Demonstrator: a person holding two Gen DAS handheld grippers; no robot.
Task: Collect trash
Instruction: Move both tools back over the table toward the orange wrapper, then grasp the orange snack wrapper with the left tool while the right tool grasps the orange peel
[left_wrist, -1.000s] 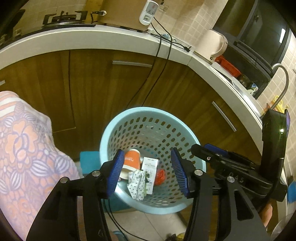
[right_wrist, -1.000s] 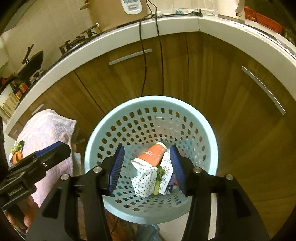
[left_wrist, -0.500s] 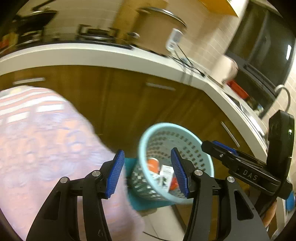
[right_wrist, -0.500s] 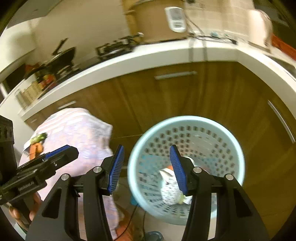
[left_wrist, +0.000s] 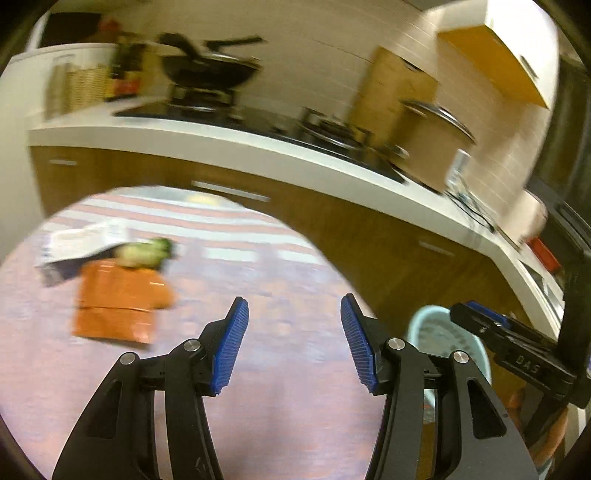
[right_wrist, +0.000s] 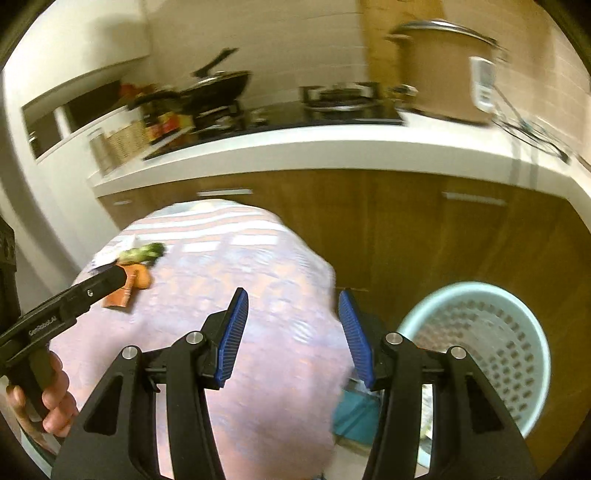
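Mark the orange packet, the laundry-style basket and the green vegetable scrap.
orange packet (left_wrist: 118, 299), left wrist view, middle of its face.
basket (right_wrist: 532, 332), right wrist view, perforated inner wall.
green vegetable scrap (left_wrist: 147, 251), left wrist view, its middle.

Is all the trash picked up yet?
Not yet. Both the left gripper and right gripper are open and empty. An orange packet, a green scrap and a white wrapper lie on the pink cloth. The blue basket waits beside it.
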